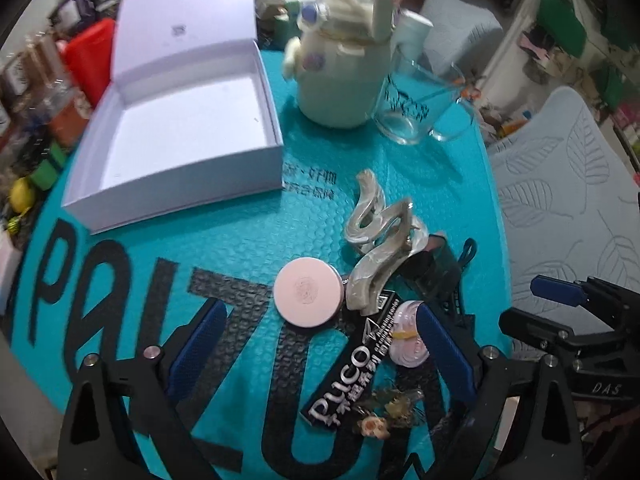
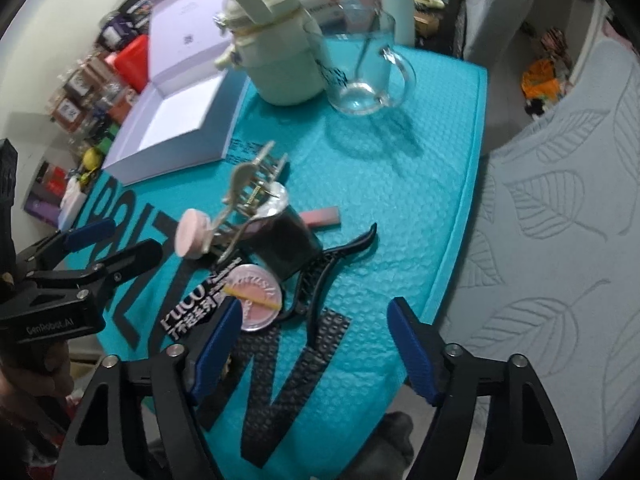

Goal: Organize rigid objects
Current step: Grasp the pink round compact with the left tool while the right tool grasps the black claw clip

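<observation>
A heap of small items lies on a teal bubble mat (image 1: 240,240). My left gripper (image 1: 320,346) is open just above it, with a round pink compact (image 1: 308,294) and a black PUCO box (image 1: 352,364) between its fingers, untouched. A marbled hair claw (image 1: 376,240) leans on a dark jar (image 1: 432,270). My right gripper (image 2: 316,346) is open over the mat's near edge, a black hair claw (image 2: 328,272) just ahead of it. Its left finger (image 2: 218,342) sits beside a round pink tin (image 2: 254,300). An open white box (image 1: 180,132) stands at the back left.
A cream bottle (image 1: 344,80) and a glass mug (image 1: 416,108) with a spoon stand at the mat's far end. A grey leaf-quilted cover (image 2: 560,240) lies to the right. Cluttered shelves and a red box (image 1: 90,56) line the left. A pink-grey bar (image 2: 320,216) lies behind the jar.
</observation>
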`<state>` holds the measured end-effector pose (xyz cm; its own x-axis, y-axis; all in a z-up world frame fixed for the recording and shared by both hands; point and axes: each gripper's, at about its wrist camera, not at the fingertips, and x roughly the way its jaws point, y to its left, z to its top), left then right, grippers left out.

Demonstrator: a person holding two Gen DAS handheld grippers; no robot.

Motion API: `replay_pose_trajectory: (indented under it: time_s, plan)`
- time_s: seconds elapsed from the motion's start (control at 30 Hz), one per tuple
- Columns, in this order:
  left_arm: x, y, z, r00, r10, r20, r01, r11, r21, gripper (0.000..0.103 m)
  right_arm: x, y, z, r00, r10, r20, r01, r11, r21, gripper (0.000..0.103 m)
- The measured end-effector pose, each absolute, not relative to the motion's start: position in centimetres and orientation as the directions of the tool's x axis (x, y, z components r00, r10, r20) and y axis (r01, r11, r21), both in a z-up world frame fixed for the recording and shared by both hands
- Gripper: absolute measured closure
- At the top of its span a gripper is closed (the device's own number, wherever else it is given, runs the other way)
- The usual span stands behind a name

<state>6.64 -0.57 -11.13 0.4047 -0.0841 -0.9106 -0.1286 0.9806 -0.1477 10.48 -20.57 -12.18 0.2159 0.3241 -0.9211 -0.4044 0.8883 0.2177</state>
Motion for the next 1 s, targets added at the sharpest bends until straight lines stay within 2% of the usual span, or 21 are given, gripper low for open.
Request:
replay_pose_trajectory:
  time_s: [0.07, 0.23, 0.37, 0.4, 0.5, 0.77, 0.8, 0.87, 0.9, 1.0]
  plan:
    - [7.3, -0.1, -12.2, 0.397, -0.104, -0.912, -0.111, 0.981, -0.16, 0.006, 10.7, -20.4, -12.8, 0.221, 0.325, -0.919, -0.387, 0.895, 0.223, 0.036]
    - [8.6, 1.0, -14.2, 0.381, -0.155, -0.912, -0.074, 0.978, -0.197, 0.017, 11.1, -19.6, -14.5, 0.205, 0.314, -0.927, -0.376, 0.9, 0.222, 0.04]
    - [8.9, 1.6, -15.0, 0.383, -0.183, -0.905, -0.049, 0.975, -0.218, 0.018, 11.3, -19.0, -15.4, 0.187, 0.318, -0.93, -0.362, 0.902, 0.236, 0.044]
    - [9.0, 1.7, -15.3, 0.381, -0.185, -0.906, -0.046, 0.975, -0.218, 0.021, 11.3, -18.9, -15.6, 0.185, 0.319, -0.93, -0.361, 0.902, 0.237, 0.046]
    - [9.1, 2.2, -15.9, 0.376, -0.202, -0.904, -0.046, 0.971, -0.237, 0.042, 11.4, -18.4, -16.2, 0.177, 0.322, -0.93, -0.362, 0.9, 0.243, 0.051]
    - [9.6, 1.7, -17.3, 0.351, -0.201, -0.914, 0.002, 0.977, -0.214, 0.043, 12.1, -17.7, -17.3, 0.159, 0.293, -0.943, -0.362, 0.905, 0.221, 0.06]
    - [9.6, 1.6, -17.3, 0.356, -0.197, -0.914, 0.004, 0.978, -0.209, 0.043, 12.2, -17.8, -17.3, 0.16, 0.292, -0.943, -0.363, 0.906, 0.22, 0.064]
    - [9.4, 1.3, -17.1, 0.362, -0.209, -0.908, 0.018, 0.976, -0.218, 0.052, 12.2, -17.7, -17.6, 0.154, 0.276, -0.949, -0.357, 0.911, 0.207, 0.076]
    - [9.6, 1.0, -17.1, 0.362, -0.204, -0.909, 0.02, 0.977, -0.211, 0.052, 12.1, -17.8, -17.9, 0.147, 0.26, -0.954, -0.35, 0.916, 0.195, 0.082]
    - [9.1, 0.4, -17.2, 0.366, -0.17, -0.915, 0.029, 0.985, -0.171, 0.052, 11.9, -18.3, -18.0, 0.155, 0.259, -0.953, -0.328, 0.924, 0.197, 0.083]
